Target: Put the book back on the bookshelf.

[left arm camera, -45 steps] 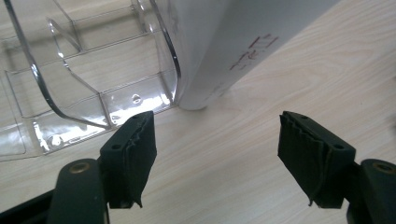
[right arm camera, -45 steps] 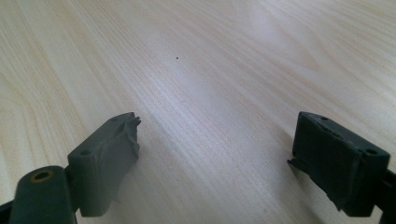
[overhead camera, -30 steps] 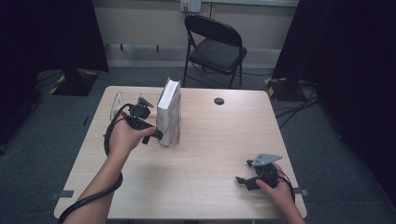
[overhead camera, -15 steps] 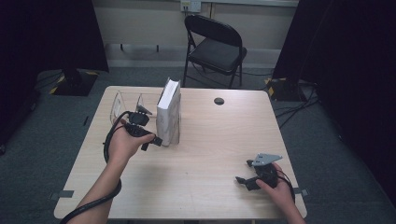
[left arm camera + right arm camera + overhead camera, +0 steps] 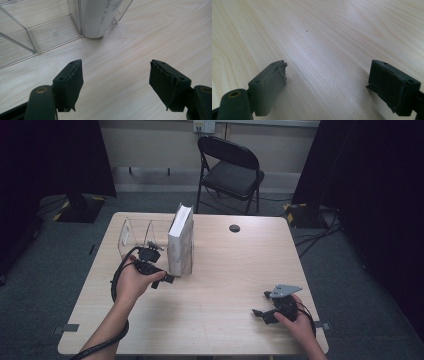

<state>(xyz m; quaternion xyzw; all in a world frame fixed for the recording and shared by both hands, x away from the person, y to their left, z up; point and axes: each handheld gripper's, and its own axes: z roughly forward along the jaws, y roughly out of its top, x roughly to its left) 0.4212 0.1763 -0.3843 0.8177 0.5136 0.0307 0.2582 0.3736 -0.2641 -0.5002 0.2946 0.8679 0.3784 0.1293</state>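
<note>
A thick white book [image 5: 181,240] stands upright on the pale wooden table [image 5: 225,270], leaning in the right end of a clear plastic rack [image 5: 131,232]. My left gripper [image 5: 162,281] is just in front of the book's near lower corner, open, with nothing between its jaws. In the left gripper view the open left gripper [image 5: 115,62] points at bare wood, with the book's spine [image 5: 97,17] and the rack's clear dividers [image 5: 30,40] beyond it. My right gripper [image 5: 260,305] rests near the table's front right corner. In the right gripper view it [image 5: 329,62] stands open over bare table.
A small black round disc [image 5: 234,228] lies at the table's far side. A black folding chair [image 5: 230,165] stands behind the table. Cables run over the grey carpet at right [image 5: 320,235]. Black curtains hang on both sides.
My left hand has drawn back from the book toward the near side and sunk lower over the table. The book stays standing in the rack. The right hand has not moved.
</note>
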